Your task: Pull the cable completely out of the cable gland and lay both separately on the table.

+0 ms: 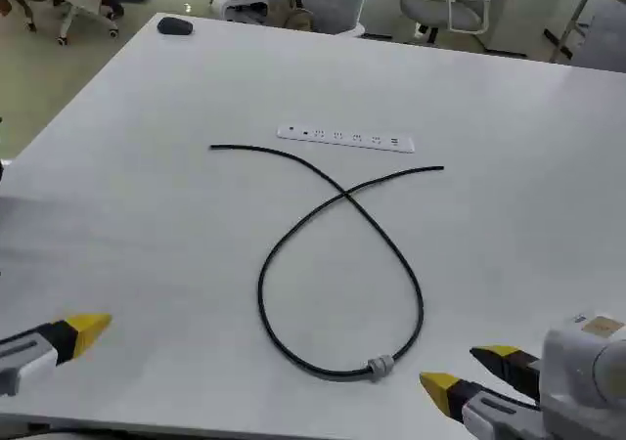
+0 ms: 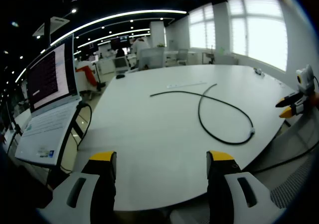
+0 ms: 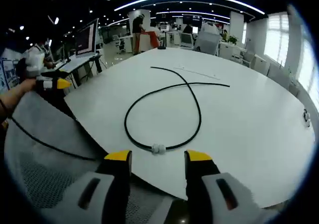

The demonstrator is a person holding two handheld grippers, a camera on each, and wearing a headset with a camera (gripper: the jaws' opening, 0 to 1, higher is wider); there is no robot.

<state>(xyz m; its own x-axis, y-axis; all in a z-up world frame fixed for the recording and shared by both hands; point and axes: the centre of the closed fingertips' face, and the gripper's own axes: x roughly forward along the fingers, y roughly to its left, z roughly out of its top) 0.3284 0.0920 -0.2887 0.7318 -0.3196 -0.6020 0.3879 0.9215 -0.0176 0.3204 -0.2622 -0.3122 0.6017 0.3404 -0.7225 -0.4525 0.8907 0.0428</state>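
Note:
A black cable [image 1: 293, 230] lies in a crossed loop on the white table [image 1: 147, 196]. A small grey cable gland [image 1: 380, 366] sits on the cable at the near end of the loop. My right gripper [image 1: 468, 370] is open just right of the gland, empty and not touching it. In the right gripper view the gland [image 3: 158, 148] lies just beyond the gap of my right gripper [image 3: 158, 156]. My left gripper [image 2: 162, 157] is open and empty off the table's near left edge, far from the cable [image 2: 224, 107] and gland [image 2: 252, 131]; its yellow fingertip [image 1: 88, 329] shows at lower left.
A white power strip [image 1: 345, 138] lies flat behind the loop. A dark mouse [image 1: 175, 26] rests at the far left corner. An open laptop [image 2: 50, 99] stands left of the table. Office chairs [image 1: 445, 5] stand beyond the far edge.

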